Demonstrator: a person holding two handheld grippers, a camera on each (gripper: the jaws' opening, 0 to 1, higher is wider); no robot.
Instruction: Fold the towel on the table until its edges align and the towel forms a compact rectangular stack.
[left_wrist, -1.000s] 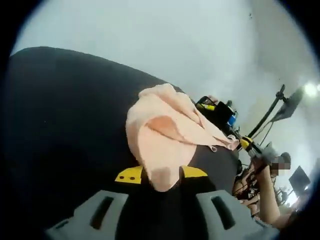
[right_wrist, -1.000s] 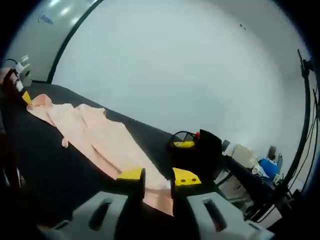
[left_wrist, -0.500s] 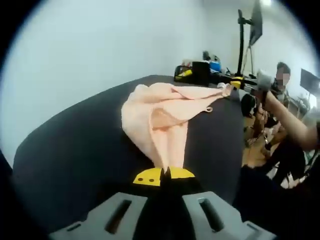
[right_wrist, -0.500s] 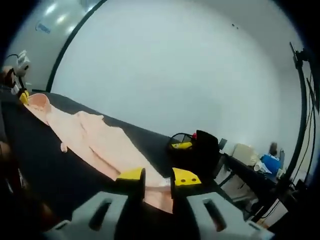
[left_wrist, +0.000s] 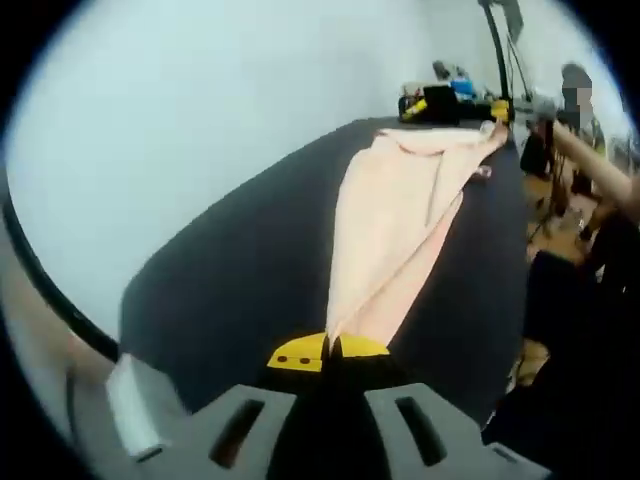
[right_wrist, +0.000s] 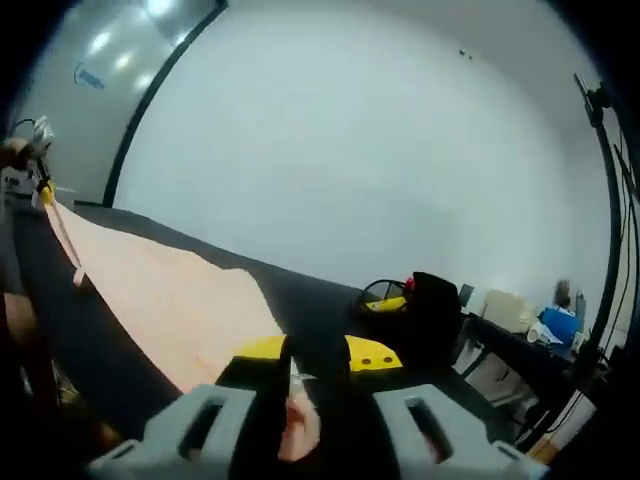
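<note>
Across the centre of the left gripper view, one peach towel (left_wrist: 395, 225) stretches over the black table (left_wrist: 240, 290), each end clamped by the left gripper (left_wrist: 328, 352) and right gripper (right_wrist: 305, 360).

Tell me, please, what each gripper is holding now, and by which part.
Both hold the towel, stretched between them. The left gripper has its jaws shut on one end corner; the right gripper grips the opposite end.
</note>
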